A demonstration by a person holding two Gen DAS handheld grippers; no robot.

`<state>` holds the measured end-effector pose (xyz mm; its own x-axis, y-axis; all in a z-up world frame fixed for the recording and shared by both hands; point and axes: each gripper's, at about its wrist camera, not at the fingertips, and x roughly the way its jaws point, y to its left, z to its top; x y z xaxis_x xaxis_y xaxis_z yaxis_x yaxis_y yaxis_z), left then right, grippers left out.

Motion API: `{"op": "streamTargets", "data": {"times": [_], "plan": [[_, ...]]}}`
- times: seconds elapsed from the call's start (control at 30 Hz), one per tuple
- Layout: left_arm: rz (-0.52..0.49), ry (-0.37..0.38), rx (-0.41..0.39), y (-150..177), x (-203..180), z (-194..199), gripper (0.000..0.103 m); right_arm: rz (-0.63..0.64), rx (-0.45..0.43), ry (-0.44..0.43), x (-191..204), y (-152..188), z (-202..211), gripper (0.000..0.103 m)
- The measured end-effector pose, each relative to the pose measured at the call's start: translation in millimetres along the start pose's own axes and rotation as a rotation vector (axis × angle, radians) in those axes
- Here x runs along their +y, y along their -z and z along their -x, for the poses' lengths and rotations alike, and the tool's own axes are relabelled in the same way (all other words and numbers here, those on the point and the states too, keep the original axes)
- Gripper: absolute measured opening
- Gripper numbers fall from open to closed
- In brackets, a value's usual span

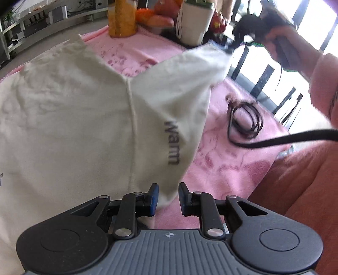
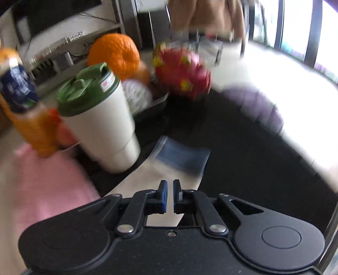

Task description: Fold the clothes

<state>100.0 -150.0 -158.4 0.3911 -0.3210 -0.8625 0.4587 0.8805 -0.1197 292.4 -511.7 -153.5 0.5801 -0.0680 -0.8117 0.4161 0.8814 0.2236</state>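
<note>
A cream sweatshirt [image 1: 74,118] with the grey word "warm" lies on a pink blanket [image 1: 221,148]. One sleeve [image 1: 190,67] is lifted up and to the right. My right gripper [image 1: 230,47] is shut on that sleeve's blue cuff [image 2: 181,156]; in the right wrist view its fingers [image 2: 170,195] stand almost together with the cream sleeve [image 2: 156,182] between them. My left gripper [image 1: 168,197] is open, its fingers apart on either side of the sweatshirt's near edge.
At the back stand an orange juice bottle [image 1: 121,18], a white tumbler with a green lid [image 2: 99,118] and a fruit tray with oranges [image 2: 114,55] and a dragon fruit [image 2: 183,74]. A black cable coil [image 1: 243,120] lies on the blanket's right.
</note>
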Motion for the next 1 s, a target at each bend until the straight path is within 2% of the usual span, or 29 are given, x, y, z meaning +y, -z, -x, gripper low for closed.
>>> {"op": "streamTargets", "data": {"times": [0.07,0.2,0.23,0.27,0.33,0.37,0.4,0.47,0.5,0.57,0.63,0.67,0.7,0.77,0.8,0.93,1.0], "plan": [[0.006,-0.014,-0.007,-2.9,-3.3,-5.5,0.019,-0.052,0.097,-0.043,-7.7,8.4,-8.0,0.004],[0.011,-0.003,0.015,-4.8,-5.4,-18.6,0.019,-0.021,0.155,-0.086,-1.4,20.6,-23.4,0.006],[-0.016,-0.012,0.033,-3.7,-7.7,-21.1,0.019,0.000,0.165,-0.076,2.4,22.6,-26.1,0.004],[-0.044,-0.022,0.052,-2.5,-10.1,-23.6,0.019,0.036,0.158,-0.028,6.9,23.1,-27.5,0.000],[-0.123,-0.039,0.091,-5.3,-15.8,-25.2,0.019,0.118,0.112,0.101,15.9,22.7,-28.3,0.000],[-0.151,-0.046,0.113,-7.6,-17.4,-26.2,0.022,0.165,0.081,0.199,19.3,23.5,-30.4,0.000],[-0.145,-0.038,0.098,-8.7,-17.4,-24.2,0.024,0.190,0.055,0.263,18.7,24.0,-32.3,0.000],[-0.129,-0.022,0.065,-10.8,-17.5,-19.9,0.021,0.204,0.018,0.308,12.8,23.6,-34.2,0.000],[-0.121,-0.013,0.049,-11.8,-17.5,-17.7,0.020,0.171,0.020,0.279,8.2,22.0,-30.7,0.000],[-0.105,0.003,0.017,-13.9,-17.5,-13.5,0.017,0.050,0.054,0.147,-3.4,16.5,-17.3,0.001],[-0.089,0.019,-0.016,-16.0,-17.5,-9.2,0.017,-0.009,0.081,0.045,-3.8,13.0,2.1,0.004],[-0.081,0.028,-0.032,-17.0,-17.5,-7.1,0.018,-0.034,0.114,-0.016,-2.1,14.0,11.8,0.012],[-0.073,0.036,-0.049,-18.1,-17.5,-4.9,0.018,-0.057,0.144,-0.078,0.5,18.9,18.9,0.023],[-0.069,0.035,-0.073,-19.9,-20.3,-2.6,0.018,-0.095,0.185,-0.178,5.2,33.8,32.0,0.026],[-0.075,0.025,-0.080,-20.6,-23.2,-2.5,0.017,-0.115,0.195,-0.210,5.5,42.8,40.4,0.026],[-0.011,0.131,-0.135,-17.9,-15.5,24.8,0.017,-0.197,0.227,-0.328,5.2,77.2,70.5,0.026],[-0.002,0.133,-0.161,-13.4,-7.7,41.6,0.018,-0.257,0.216,-0.366,-0.2,90.0,75.5,0.027]]}}
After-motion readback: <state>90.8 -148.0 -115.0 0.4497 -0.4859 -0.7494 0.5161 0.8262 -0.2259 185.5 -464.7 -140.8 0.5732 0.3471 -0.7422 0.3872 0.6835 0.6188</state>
